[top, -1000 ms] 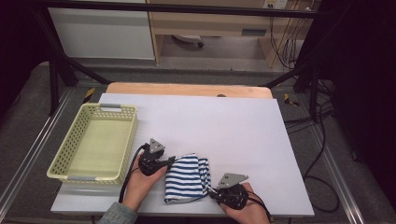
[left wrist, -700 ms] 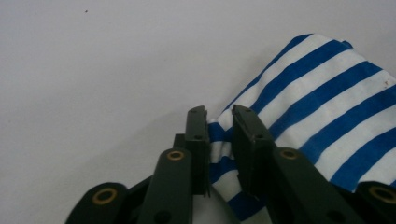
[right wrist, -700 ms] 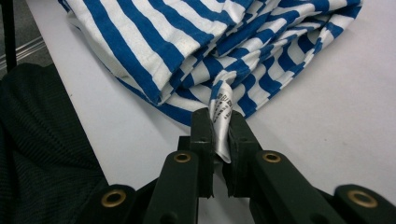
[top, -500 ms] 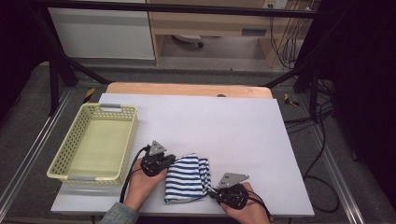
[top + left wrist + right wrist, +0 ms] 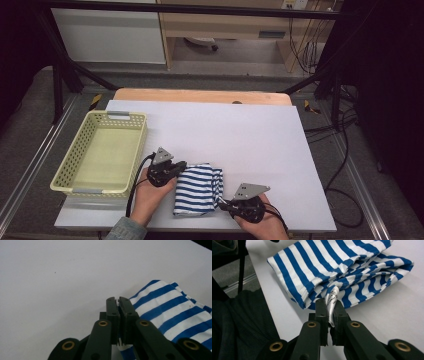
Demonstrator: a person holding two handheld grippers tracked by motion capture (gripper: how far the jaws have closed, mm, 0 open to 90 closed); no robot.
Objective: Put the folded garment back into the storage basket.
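A blue-and-white striped cloth (image 5: 196, 189) lies folded and bunched near the front edge of the white table (image 5: 240, 135). My left gripper (image 5: 181, 167) is at the cloth's far left corner. In the left gripper view its jaws (image 5: 119, 300) are pressed together, with a bit of the striped cloth (image 5: 170, 307) pinched low between them. My right gripper (image 5: 223, 204) is at the cloth's near right corner. In the right gripper view it (image 5: 331, 305) is shut on a white label hanging from the folds of the cloth (image 5: 329, 262).
A pale yellow perforated basket (image 5: 120, 115) stands empty at the left of the table, close to my left hand. The white tabletop stretches bare behind and to the right of the cloth. A dark sleeve shows at the left of the right gripper view.
My left gripper has crept a little to the right and away, onto the cloth's corner. The right gripper and the cloth have hardly moved.
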